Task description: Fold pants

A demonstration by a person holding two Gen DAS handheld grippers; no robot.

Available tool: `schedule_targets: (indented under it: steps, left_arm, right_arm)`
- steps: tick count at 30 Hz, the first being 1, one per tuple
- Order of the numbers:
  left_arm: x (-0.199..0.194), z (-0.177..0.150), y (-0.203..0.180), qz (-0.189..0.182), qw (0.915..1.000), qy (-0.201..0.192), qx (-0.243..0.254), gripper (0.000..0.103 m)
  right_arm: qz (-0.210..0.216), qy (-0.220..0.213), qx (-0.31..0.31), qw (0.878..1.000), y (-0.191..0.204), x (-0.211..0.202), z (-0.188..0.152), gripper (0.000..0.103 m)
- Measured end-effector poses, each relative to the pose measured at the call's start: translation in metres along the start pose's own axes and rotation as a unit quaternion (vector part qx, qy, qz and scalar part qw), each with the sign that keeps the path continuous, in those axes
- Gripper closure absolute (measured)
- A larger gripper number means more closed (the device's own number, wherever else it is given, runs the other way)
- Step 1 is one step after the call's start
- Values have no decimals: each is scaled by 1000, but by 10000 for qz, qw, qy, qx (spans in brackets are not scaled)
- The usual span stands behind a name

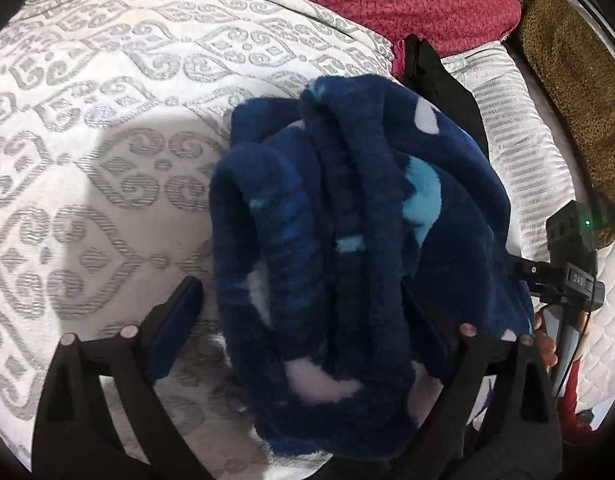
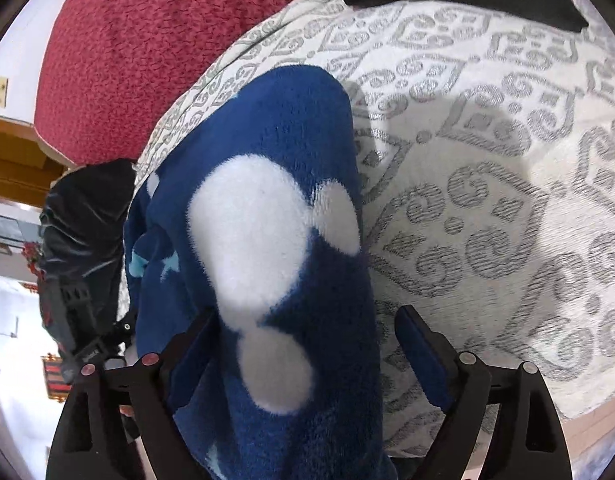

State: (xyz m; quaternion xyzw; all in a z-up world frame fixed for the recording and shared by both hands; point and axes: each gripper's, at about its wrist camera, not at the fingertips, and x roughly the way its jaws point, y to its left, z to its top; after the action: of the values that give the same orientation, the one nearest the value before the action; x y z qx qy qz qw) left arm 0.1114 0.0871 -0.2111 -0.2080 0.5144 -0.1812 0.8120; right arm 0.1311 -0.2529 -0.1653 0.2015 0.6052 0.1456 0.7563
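Looking for risks, from the largest thing to the smallest:
Bed: the patterned mattress (image 1: pixel 107 152) is wide and bare around the bundle, so I judge a fall to the floor unlikely.
Pants: the blue fleece pants (image 1: pixel 347 240) lie bunched on the bed, draped between both tongs; thick springy folds may open again.
Left tongs: the left tongs (image 1: pixel 307 320) are spread, pinching nothing; fleece may catch on one finger.
Right tongs: the right tongs (image 2: pixel 303 332) are also spread; lifting could drag the cloth and spoil the fold.
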Motion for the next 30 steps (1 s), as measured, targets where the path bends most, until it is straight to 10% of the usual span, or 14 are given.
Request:
schedule_targets:
  steps: [10, 14, 21, 30]
  left_arm:
    - [16, 6, -11, -377, 9990, 104, 215, 3]
    - [19, 7, -9, -714, 9973, 114, 138, 21]
    - [-6, 4, -25, -524, 9964, -282, 604, 54]
    - [-50, 18, -77, -383, 9882, -874, 1201, 55]
  right_arm:
    - [-122, 143, -384, 9991, 21, 17, 9, 11]
    - [-496, -34, -742, 9960, 35, 15, 6, 13]
    - [-861, -493, -1259, 9871, 57, 2, -4, 53]
    - [-695, -1273, -1417, 9792, 62, -56, -9, 57]
